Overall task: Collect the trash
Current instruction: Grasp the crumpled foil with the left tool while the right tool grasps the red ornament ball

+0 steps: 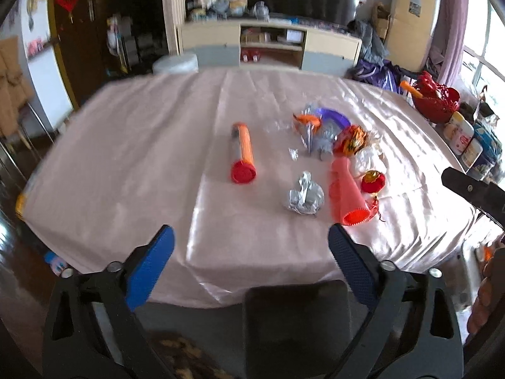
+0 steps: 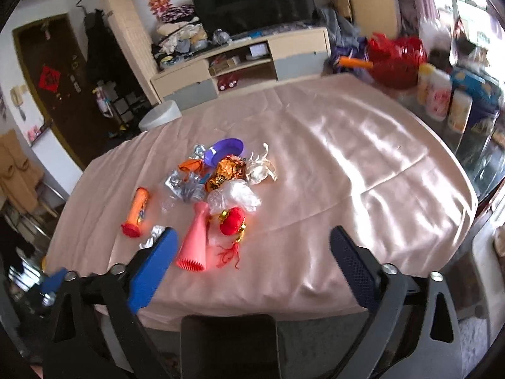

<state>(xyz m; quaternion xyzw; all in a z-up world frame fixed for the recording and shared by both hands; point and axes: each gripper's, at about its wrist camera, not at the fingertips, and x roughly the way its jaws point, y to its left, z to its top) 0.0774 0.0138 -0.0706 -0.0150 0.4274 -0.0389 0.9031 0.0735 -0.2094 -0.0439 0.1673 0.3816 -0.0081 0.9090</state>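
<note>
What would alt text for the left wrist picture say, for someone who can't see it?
An open left gripper with blue pads hovers at the near edge of a table draped in pink cloth. Scattered litter lies ahead: an orange tube, crumpled foil, a pink cone.

Pale pink glossy bench cloth (image 1: 126, 158); orange tube (image 1: 243, 154) with red cap; crumpled wrapper (image 1: 304, 197), seemingly silver; blue fingers (image 1: 151, 265).
</note>
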